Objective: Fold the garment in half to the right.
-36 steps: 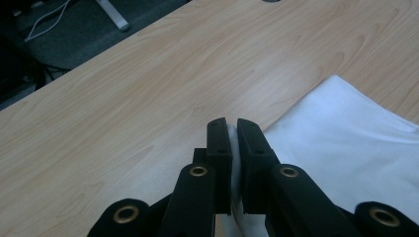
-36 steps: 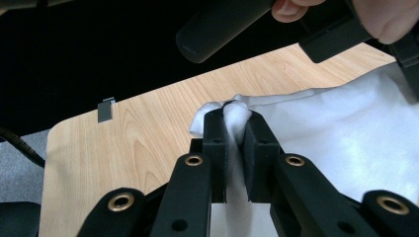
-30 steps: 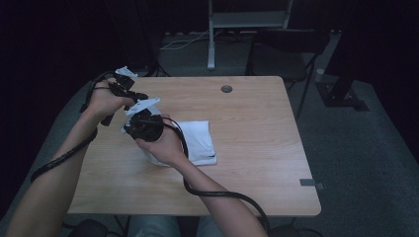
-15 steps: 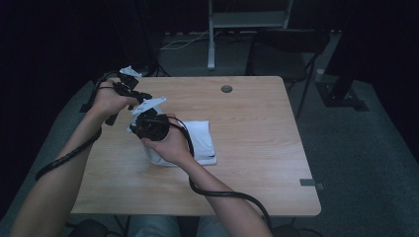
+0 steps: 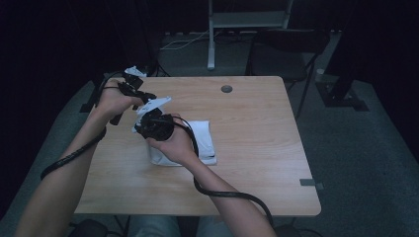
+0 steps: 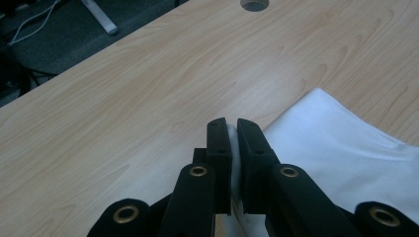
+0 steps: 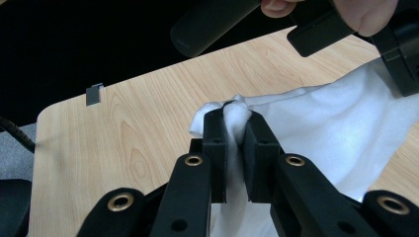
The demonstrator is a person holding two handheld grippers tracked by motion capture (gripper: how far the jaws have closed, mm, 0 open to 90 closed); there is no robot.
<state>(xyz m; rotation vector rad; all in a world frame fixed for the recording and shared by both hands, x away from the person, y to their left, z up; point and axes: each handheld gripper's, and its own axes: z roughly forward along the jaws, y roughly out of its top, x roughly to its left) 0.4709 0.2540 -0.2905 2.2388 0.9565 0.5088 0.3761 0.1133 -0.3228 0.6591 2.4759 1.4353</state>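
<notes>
White folded cloth (image 5: 200, 140): lies near the middle of the light wooden counter (image 5: 257, 148), its left edge lifted. Right gripper (image 7: 236, 123): jaws clamped on a bunched corner of the cloth, raised off the counter. Left gripper (image 6: 232, 136): jaws pinched on a thin fold of the same cloth, just beside the right gripper. Round grey grommet (image 5: 227, 89): set in the counter's far side, well apart from the cloth.
</notes>
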